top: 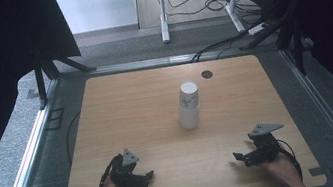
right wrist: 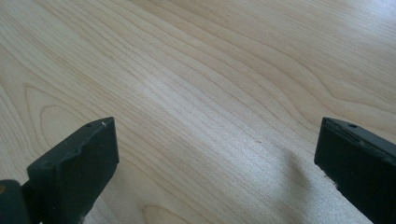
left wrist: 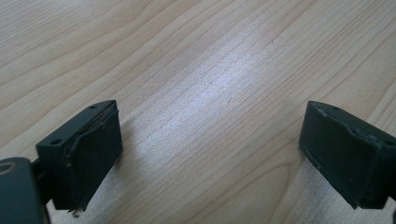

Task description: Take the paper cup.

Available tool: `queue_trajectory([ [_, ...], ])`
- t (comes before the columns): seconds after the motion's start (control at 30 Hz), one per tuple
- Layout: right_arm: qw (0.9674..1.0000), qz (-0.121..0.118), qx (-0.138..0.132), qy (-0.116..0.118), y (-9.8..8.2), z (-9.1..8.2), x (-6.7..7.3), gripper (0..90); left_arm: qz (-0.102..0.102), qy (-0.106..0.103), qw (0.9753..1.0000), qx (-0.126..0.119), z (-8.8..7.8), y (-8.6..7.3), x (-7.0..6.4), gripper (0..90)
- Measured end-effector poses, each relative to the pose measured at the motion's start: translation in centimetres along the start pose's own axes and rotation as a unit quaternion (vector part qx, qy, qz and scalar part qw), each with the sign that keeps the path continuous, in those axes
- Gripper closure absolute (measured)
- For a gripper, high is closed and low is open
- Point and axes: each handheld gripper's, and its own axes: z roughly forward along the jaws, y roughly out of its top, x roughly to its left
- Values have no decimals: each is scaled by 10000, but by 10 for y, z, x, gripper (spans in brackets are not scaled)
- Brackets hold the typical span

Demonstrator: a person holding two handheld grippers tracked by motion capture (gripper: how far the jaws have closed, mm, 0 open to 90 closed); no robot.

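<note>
High view: A stack of white paper cups (top: 189,106) stands near the centre of the bench (top: 122,115), slightly toward the far half. The stack is inverted, mouth down on the wood and closed base up. Its long axis runs close to vertical, and the top appears tipped slightly toward the far edge and to the right. The upper cup sits over the lower one, and its rim forms a visible step partway down the stack. The walls are plain white, with a faint grey mark on the upper cup; what the mark depicts is too small to tell. The left hand-held gripper (top: 143,178) rests at the near left of the bench, its jaws pointing right and inward. The right hand-held gripper (top: 240,157) rests at the near right, its jaws pointing left and inward. Both stand well apart from the stack, which lies between them and farther away. A small dark round spot (top: 207,74) sits on the bench surface beyond the stack.

Left gripper view: The left hand-held gripper (left wrist: 210,154) has its two black jaws spread wide, with bare wood grain between them. Nothing is held.

Right gripper view: The right hand-held gripper (right wrist: 215,163) likewise has its jaws spread wide over bare wood. Nothing is held.
</note>
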Motion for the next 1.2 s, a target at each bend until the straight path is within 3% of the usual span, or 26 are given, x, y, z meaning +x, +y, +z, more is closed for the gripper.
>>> queue_trajectory([
  [0.07, 10000, -34, -6, -34, 0, 0, 1, 0, 156, 1, 9999, 70, -1, 0, -2, 20],
  [0.17, 10000, -77, -1, -59, 0, 0, 1, 2, 281, 55, 9996, -38, -5, 2, -5, 12],
  [0.3, 9999, -100, 9, -66, 0, -1, 0, 6, 202, -141, 9993, -272, -9, 3, -4, 19],
  [0.5, 9999, -90, 43, -68, -1, -1, 0, 6, 119, -346, 9990, -269, -6, 2, -1, 0],
  [0.83, 9997, -173, 168, -8, 0, 0, 1, 0, 99, -501, 9983, -283, -6, 3, -3, 0],
  [1.1, 9995, -258, 204, -11, 6, -1, 3, 0, -125, -676, 9952, -698, -10, 7, 3, 0],
  [1.2, 9995, -276, 158, -10, 9, -2, 3, 0, -85, -657, 9955, -676, -11, 8, 2, 0],
])
